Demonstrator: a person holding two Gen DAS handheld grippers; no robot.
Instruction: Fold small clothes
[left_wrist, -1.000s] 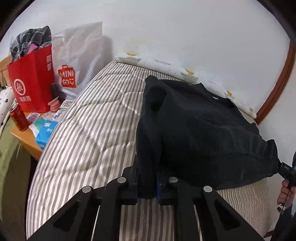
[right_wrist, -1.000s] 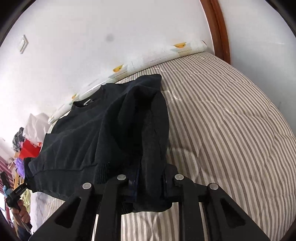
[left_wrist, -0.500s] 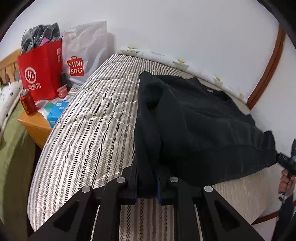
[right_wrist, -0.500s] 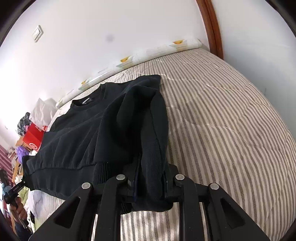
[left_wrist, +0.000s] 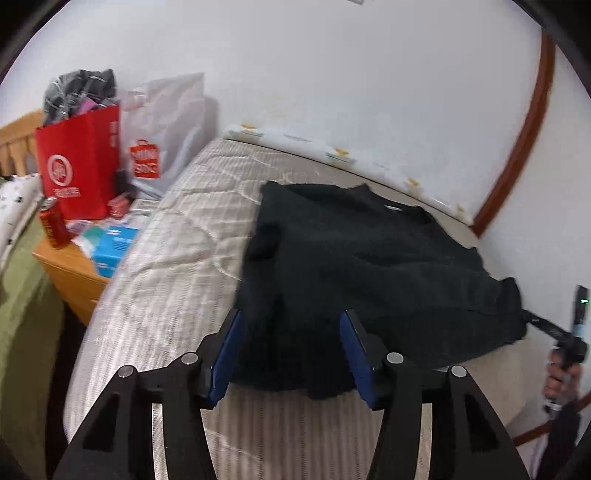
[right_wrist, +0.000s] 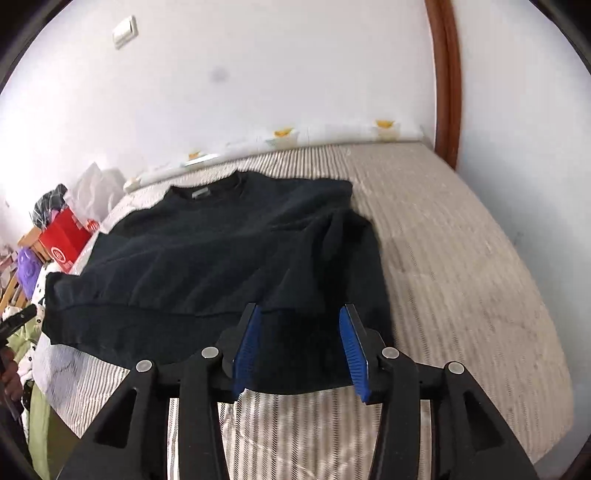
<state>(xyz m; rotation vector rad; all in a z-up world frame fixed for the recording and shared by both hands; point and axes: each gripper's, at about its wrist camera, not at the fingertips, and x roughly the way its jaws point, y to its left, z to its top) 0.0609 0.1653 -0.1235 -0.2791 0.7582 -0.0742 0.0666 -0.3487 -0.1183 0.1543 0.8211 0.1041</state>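
- The left gripper (left_wrist: 291, 354) has its blue-padded fingers (left_wrist: 227, 360) spreading apart; the near hem of the black sweater (left_wrist: 362, 258) lies between them, and the pads no longer press on it.
- The right gripper (right_wrist: 301, 350) is likewise opening, its fingers (right_wrist: 246, 347) standing clear on either side of the sweater's other hem corner.
- The black sweater (right_wrist: 207, 266) lies spread on the striped bed (right_wrist: 461, 266), hem nearest the grippers, collar at its far end toward the wall.
- A sleeve lies folded in along each side of the sweater.
- Left of the sweater, off the bed's edge, a wooden table (left_wrist: 70, 273) carries a blue box (left_wrist: 114, 247) and a red can (left_wrist: 53, 227).
- Farther back from the sweater on that side stand a red paper bag (left_wrist: 79, 162) and a white bag (left_wrist: 166, 129).
- Beyond the sweater's collar, a patterned white strip (right_wrist: 295, 138) runs along the bed's far edge, against the white wall (right_wrist: 277, 66).
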